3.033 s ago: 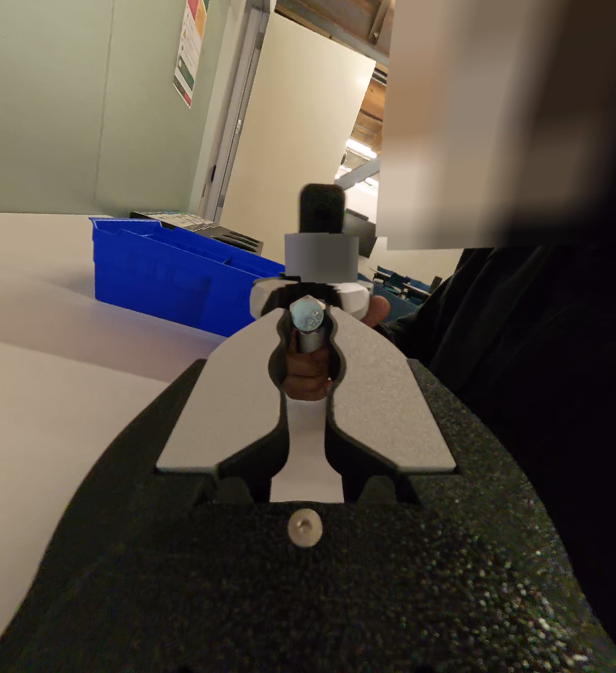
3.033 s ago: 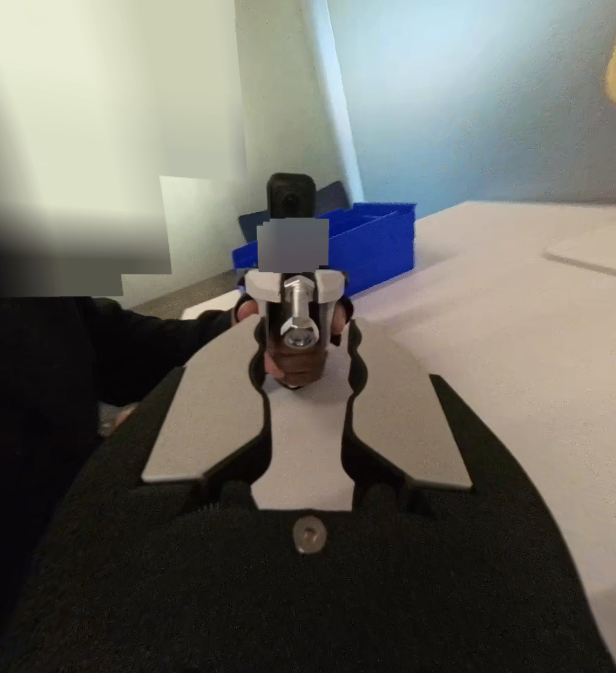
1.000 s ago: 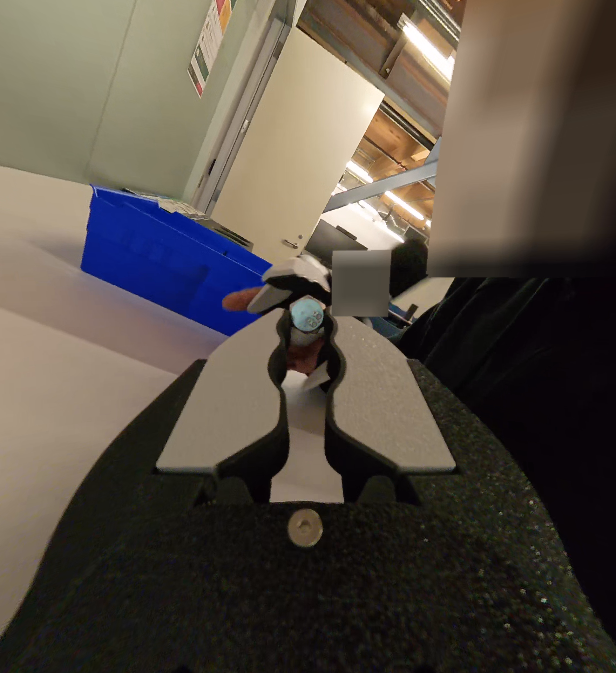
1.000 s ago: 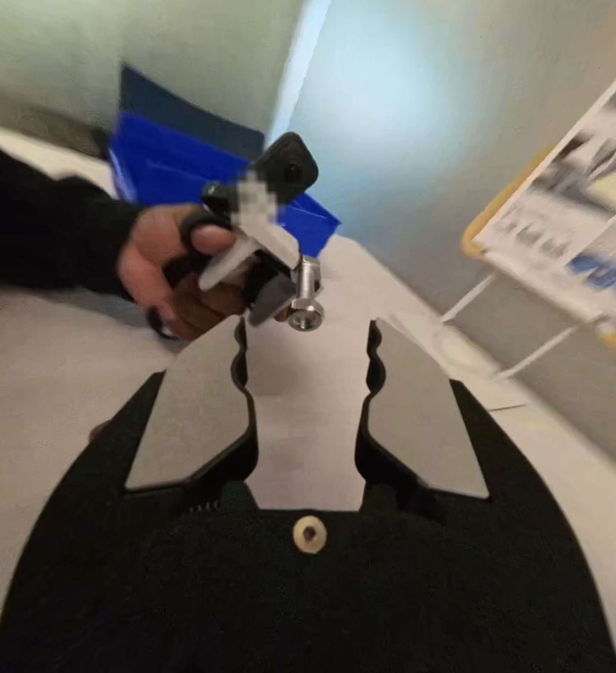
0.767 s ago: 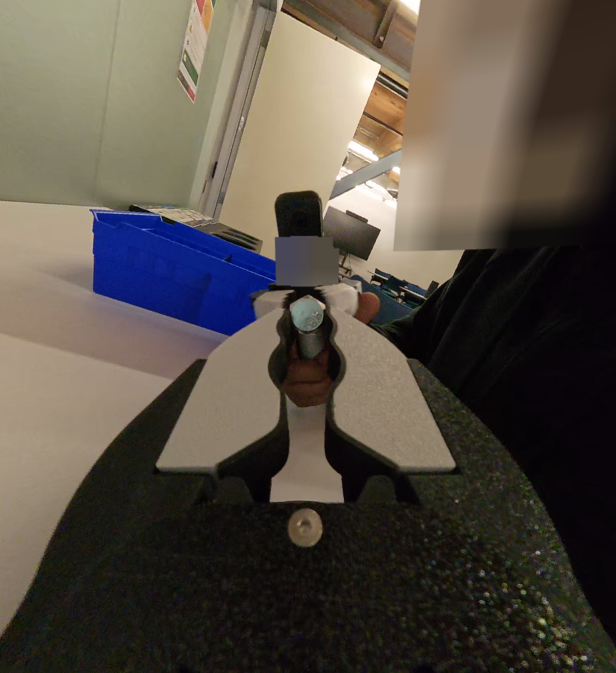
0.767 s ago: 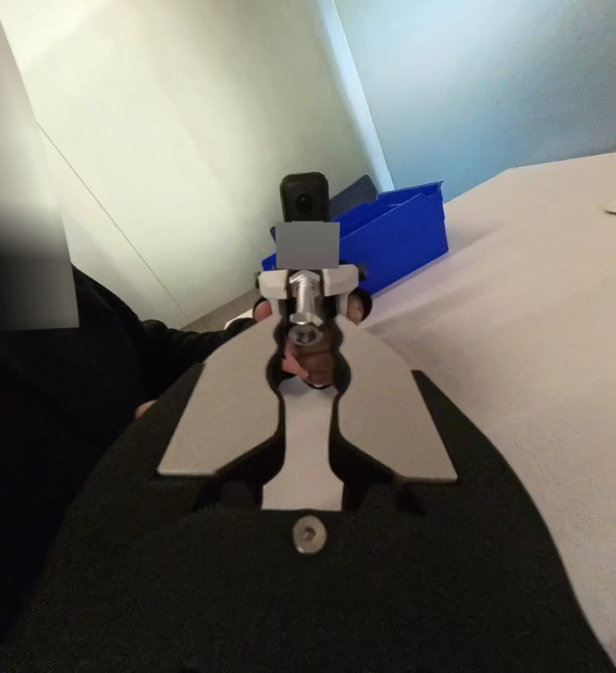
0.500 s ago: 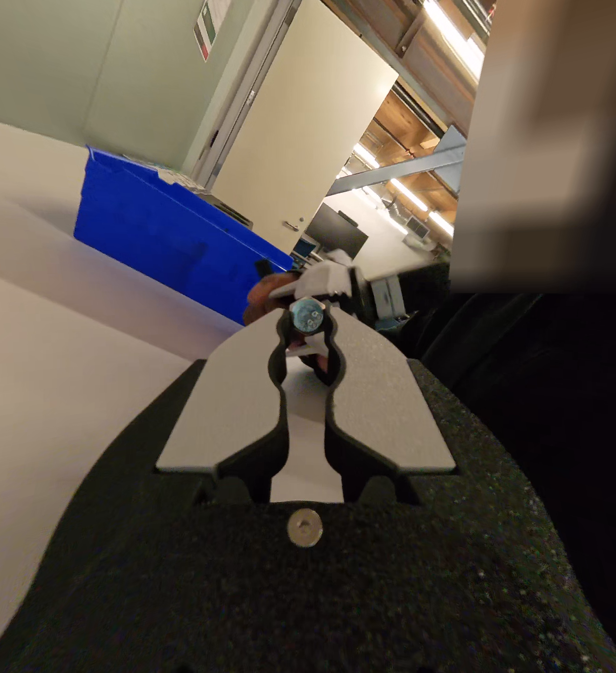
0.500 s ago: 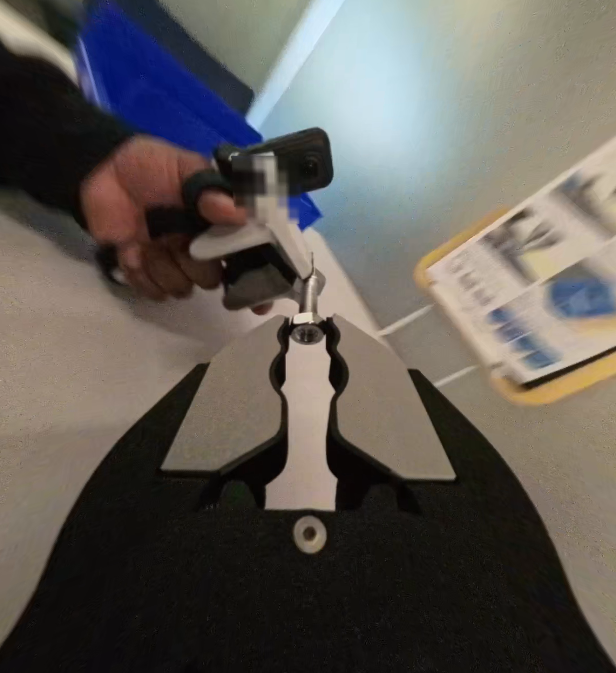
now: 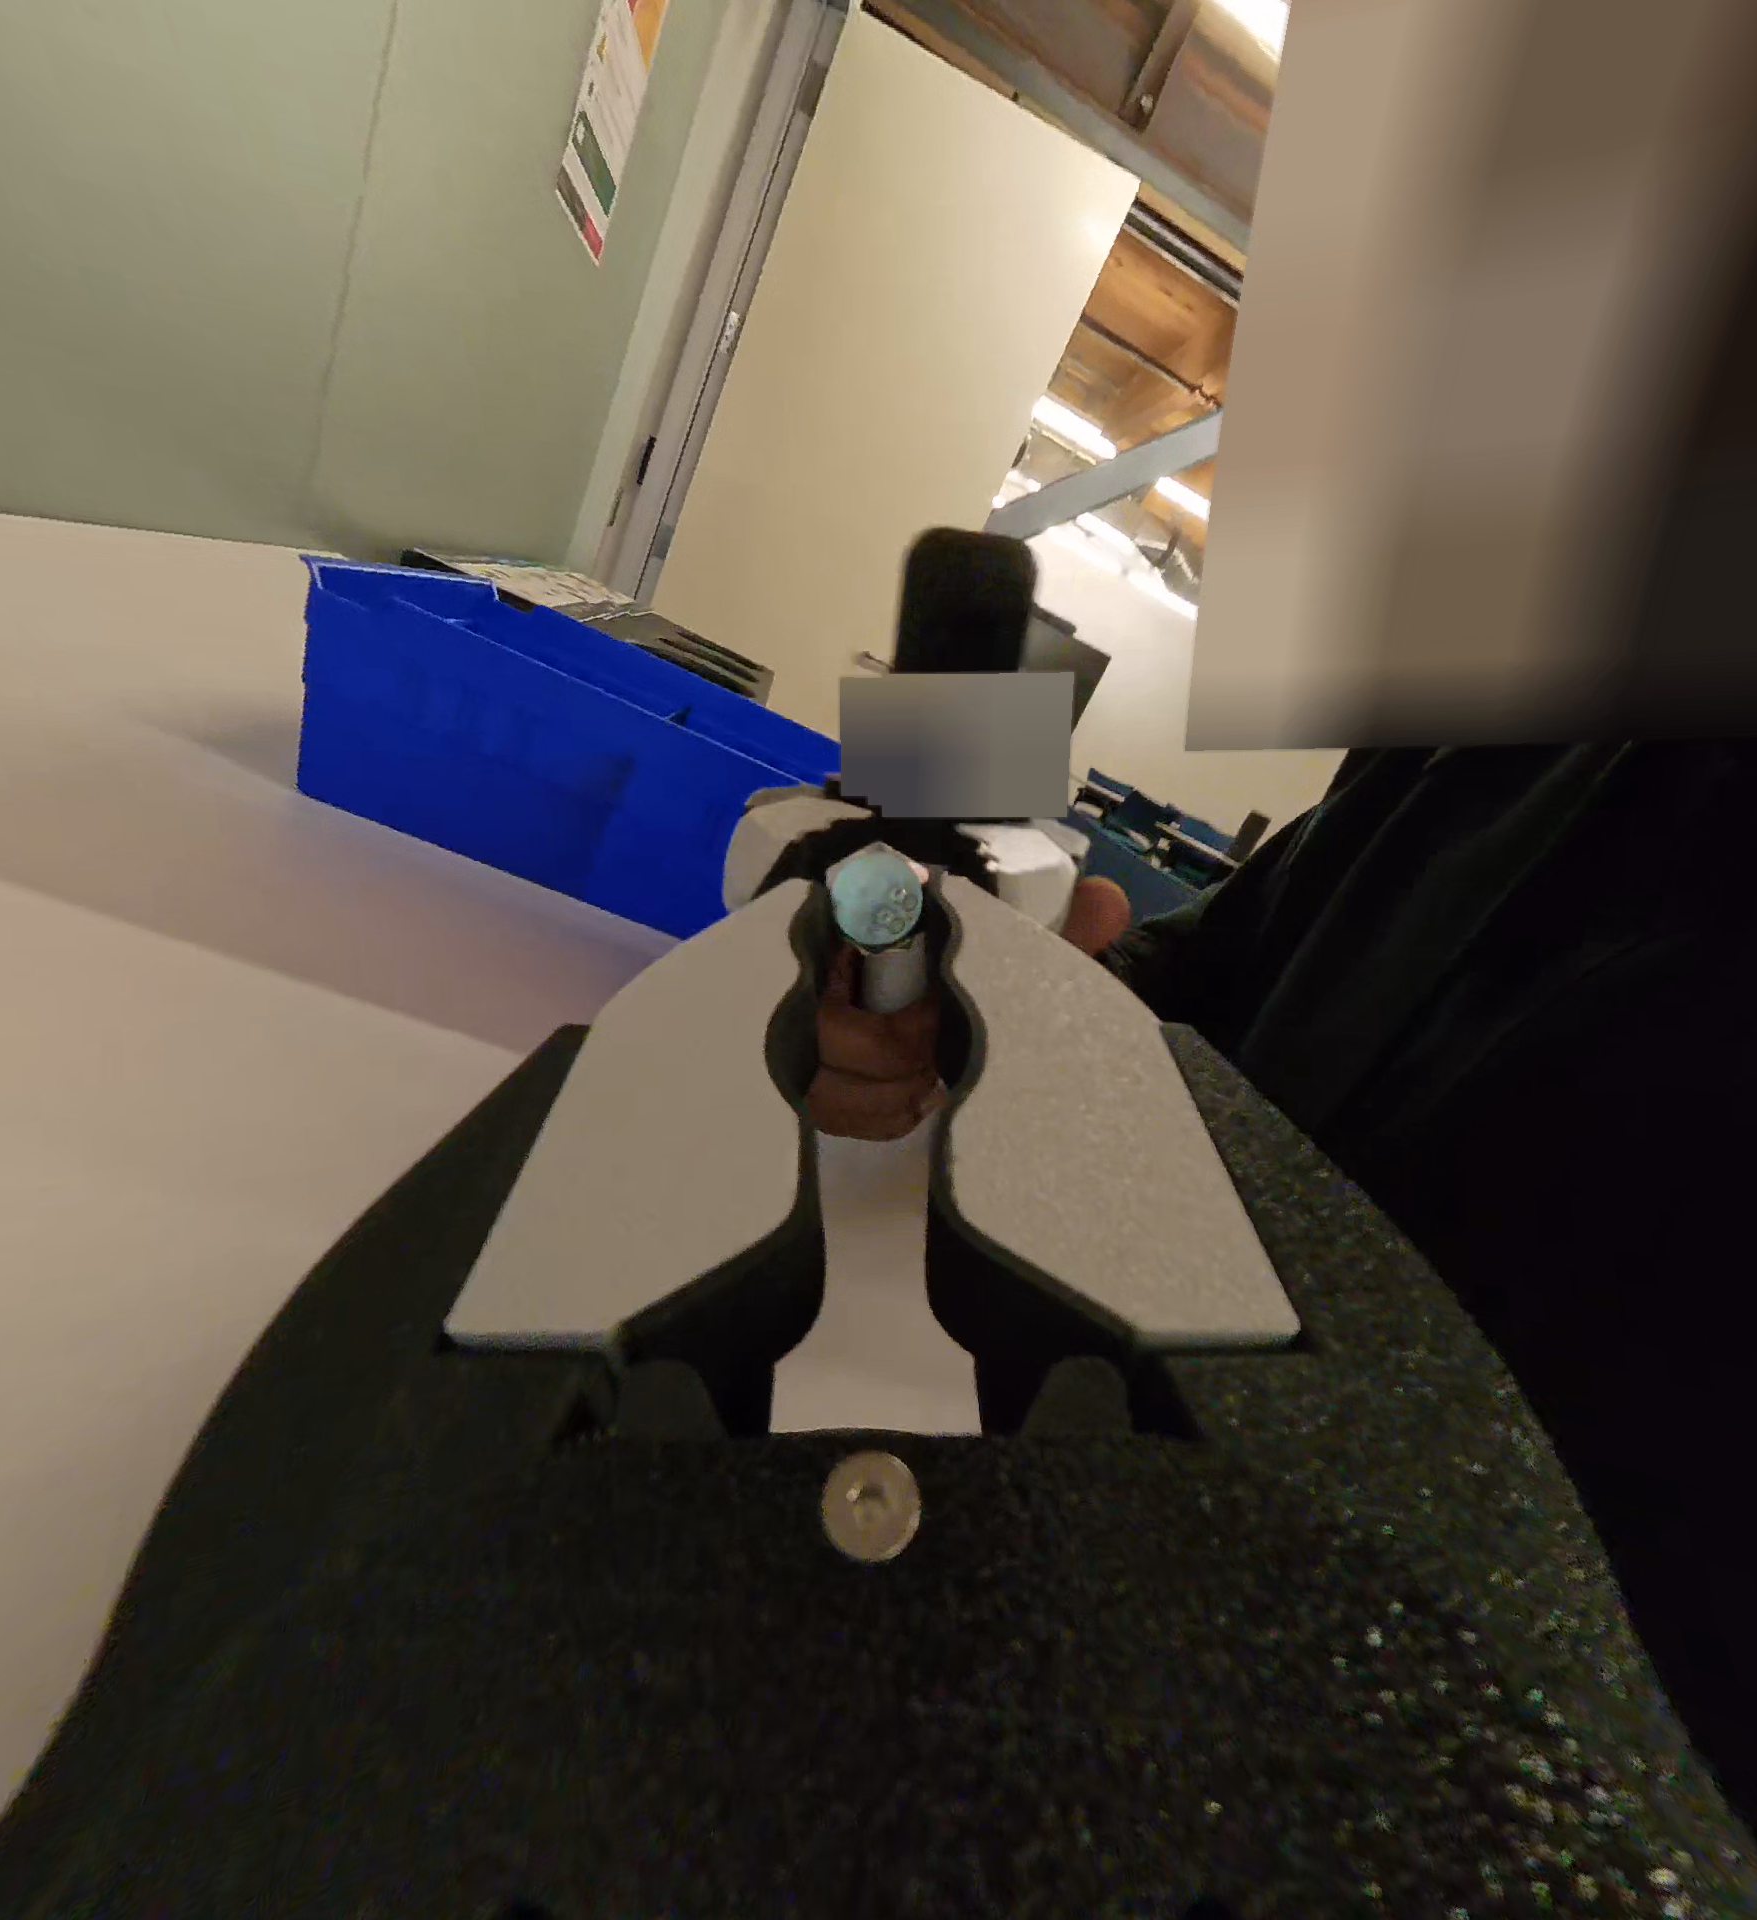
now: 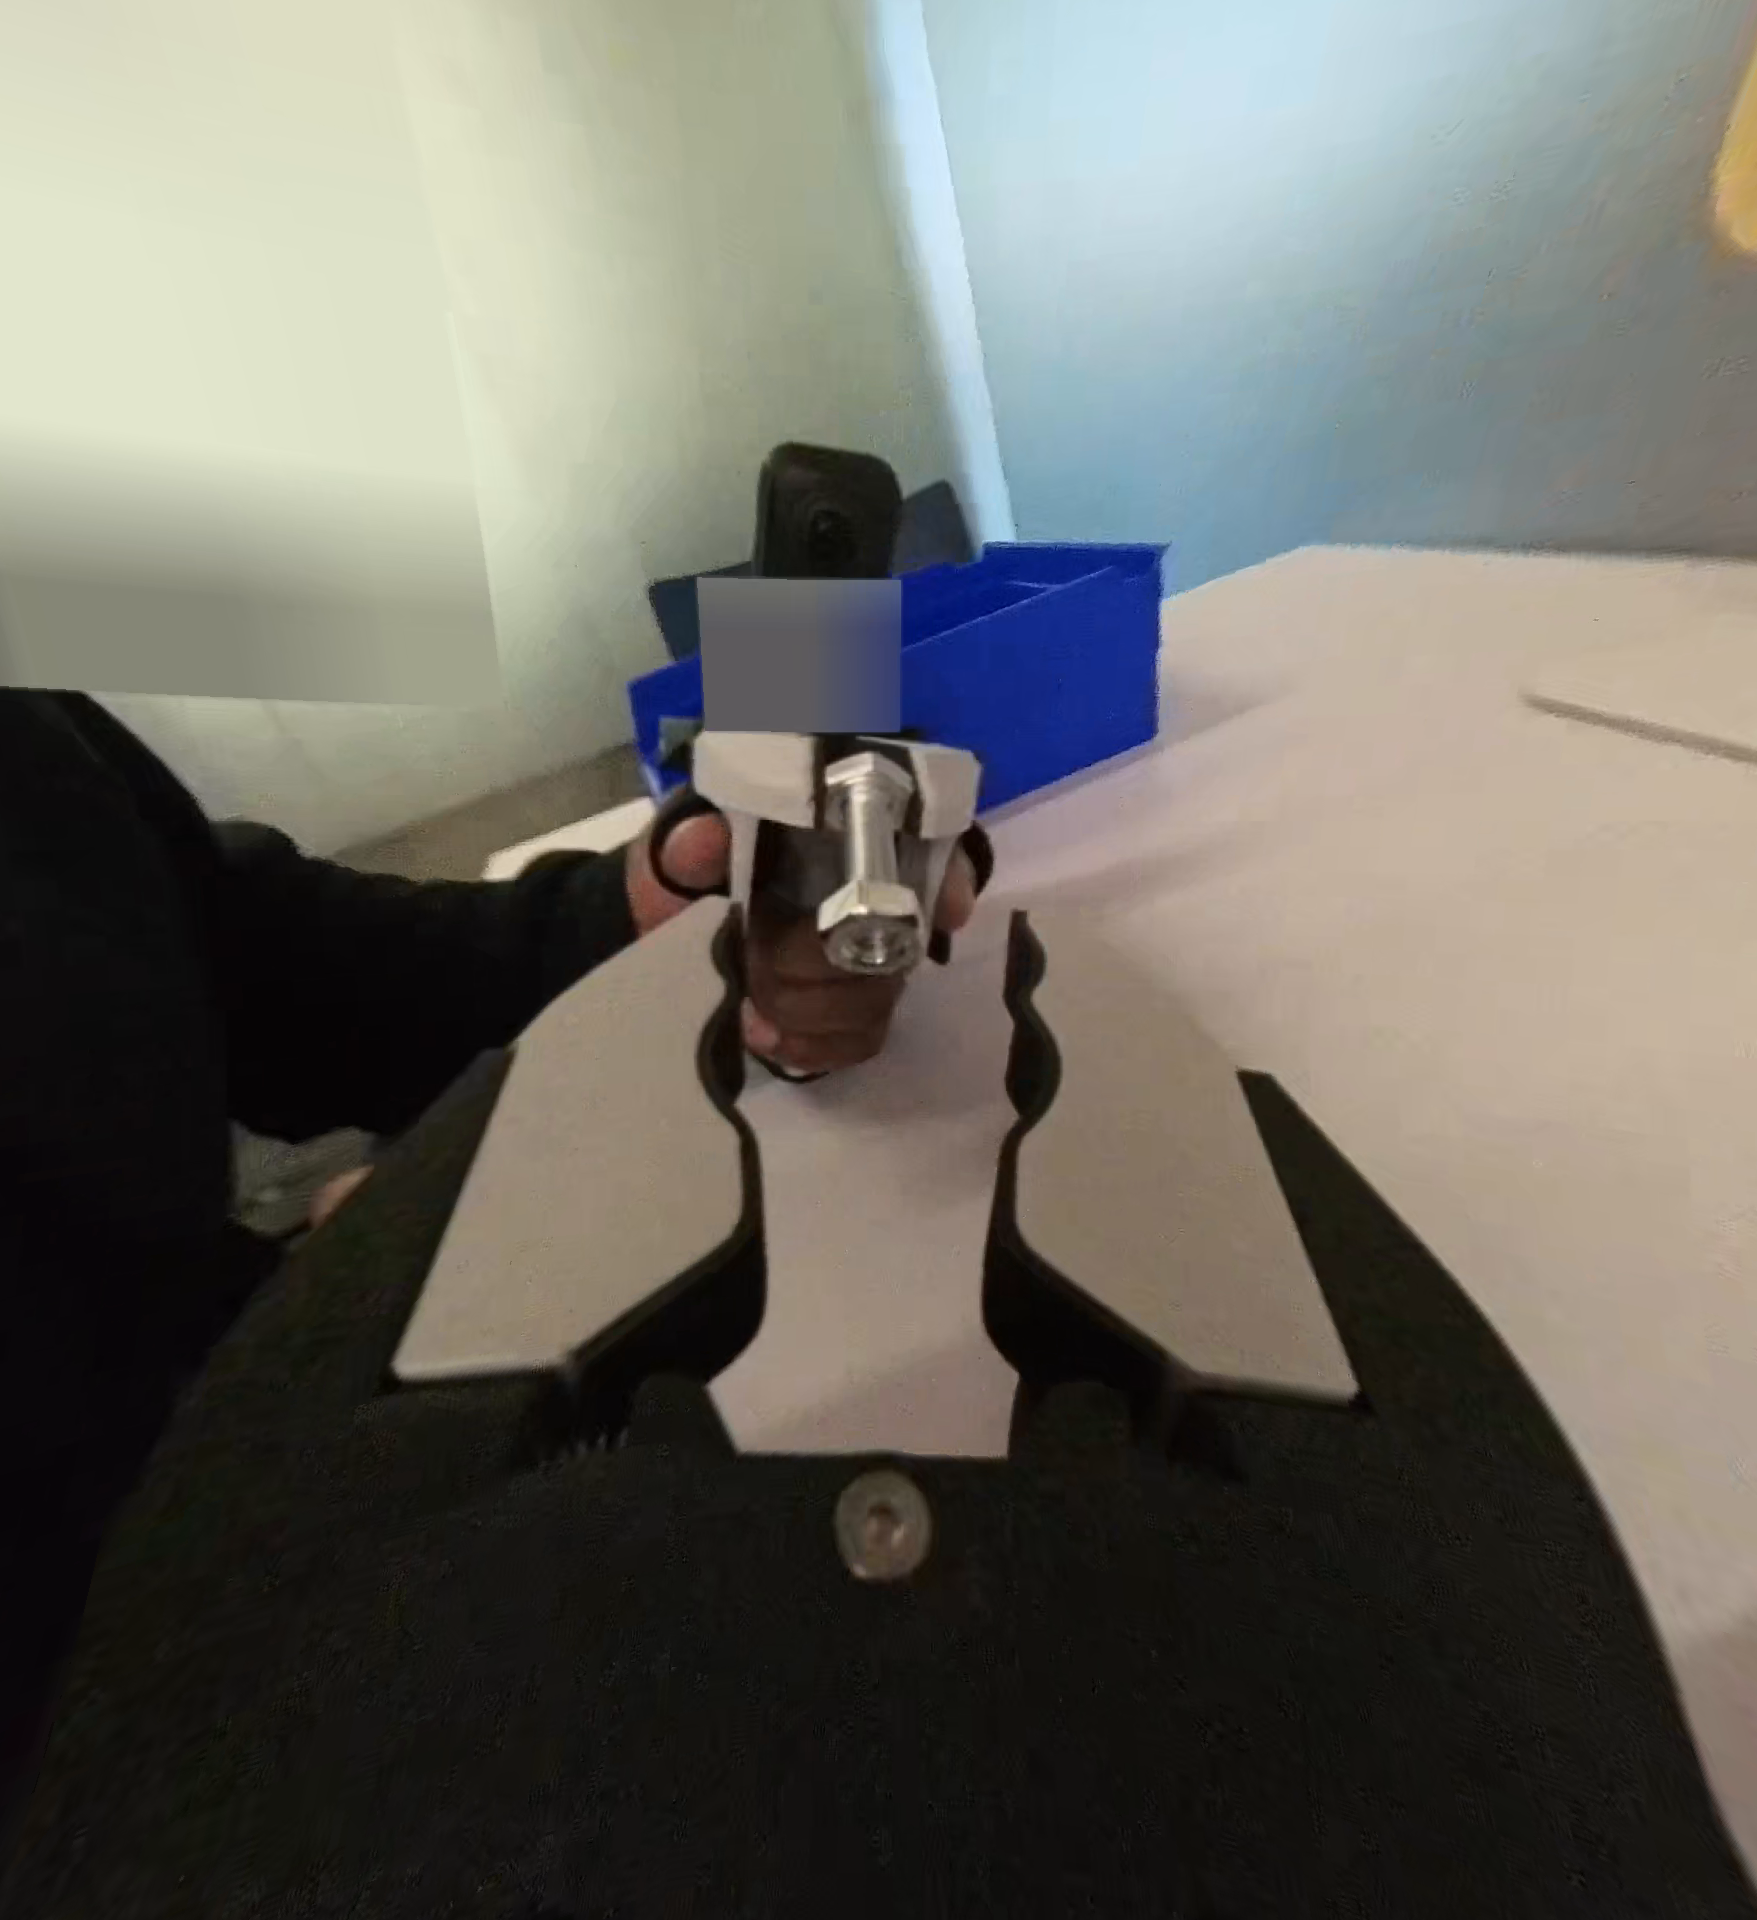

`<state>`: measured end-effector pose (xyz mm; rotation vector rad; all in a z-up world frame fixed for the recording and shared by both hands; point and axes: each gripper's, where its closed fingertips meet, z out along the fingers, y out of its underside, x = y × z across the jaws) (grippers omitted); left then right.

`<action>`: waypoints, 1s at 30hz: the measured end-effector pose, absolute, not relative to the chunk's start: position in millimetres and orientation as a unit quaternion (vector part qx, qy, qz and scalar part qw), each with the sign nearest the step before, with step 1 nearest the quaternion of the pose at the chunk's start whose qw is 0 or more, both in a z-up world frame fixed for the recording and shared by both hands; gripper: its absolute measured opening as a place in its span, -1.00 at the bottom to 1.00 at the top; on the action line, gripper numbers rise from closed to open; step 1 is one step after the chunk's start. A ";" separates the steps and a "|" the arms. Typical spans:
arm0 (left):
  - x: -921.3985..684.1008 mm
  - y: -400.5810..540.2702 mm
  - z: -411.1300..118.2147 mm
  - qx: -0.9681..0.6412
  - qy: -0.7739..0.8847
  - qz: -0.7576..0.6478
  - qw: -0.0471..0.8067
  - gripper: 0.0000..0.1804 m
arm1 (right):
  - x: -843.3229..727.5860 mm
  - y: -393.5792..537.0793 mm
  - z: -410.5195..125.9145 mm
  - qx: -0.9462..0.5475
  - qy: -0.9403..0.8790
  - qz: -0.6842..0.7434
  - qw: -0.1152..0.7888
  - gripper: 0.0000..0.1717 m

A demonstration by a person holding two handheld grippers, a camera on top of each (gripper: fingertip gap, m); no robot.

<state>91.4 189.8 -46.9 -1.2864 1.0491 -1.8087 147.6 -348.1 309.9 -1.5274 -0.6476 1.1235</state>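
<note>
Left wrist view: left hand-held gripper point(image 9: 876, 920) at frame centre, clamped on bolt point(image 9: 879, 928), hex head toward camera. Right hand-held gripper point(image 9: 900, 831) just behind, facing it. Blue bin point(image 9: 500, 758) on tabletop point(image 9: 126, 1039), centre left.

Right wrist view: right hand-held gripper point(image 10: 869, 951) open, fingers apart, gripping nothing. Bolt with nut point(image 10: 869, 920) at centre, held by left hand-held gripper, nut end between open fingertips, not touching. Bin behind.

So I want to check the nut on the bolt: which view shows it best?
The right wrist view: the nut faces the camera, at the bolt's near end. In the left wrist view only the bolt's head and shank show; the nut is hidden.
</note>
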 end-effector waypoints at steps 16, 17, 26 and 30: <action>93.2 192.7 -49.3 -0.510 0.345 -0.740 0.271 -0.82 | 155.5 -344.5 303.2 -0.515 -0.486 0.005 0.706 -0.46; 91.7 194.4 -47.5 -0.507 0.345 -0.738 0.280 -0.82 | 155.3 -343.6 303.2 -0.549 -0.461 0.069 0.693 -0.38; 91.1 187.9 -43.9 -0.489 0.401 -0.699 0.333 -0.82 | 147.2 -354.2 309.6 -0.635 -0.260 0.513 0.515 -0.55; 92.7 187.7 -48.2 -0.502 0.397 -0.701 0.315 -0.82 | 148.5 -350.2 300.8 -0.637 -0.333 0.383 0.581 -0.80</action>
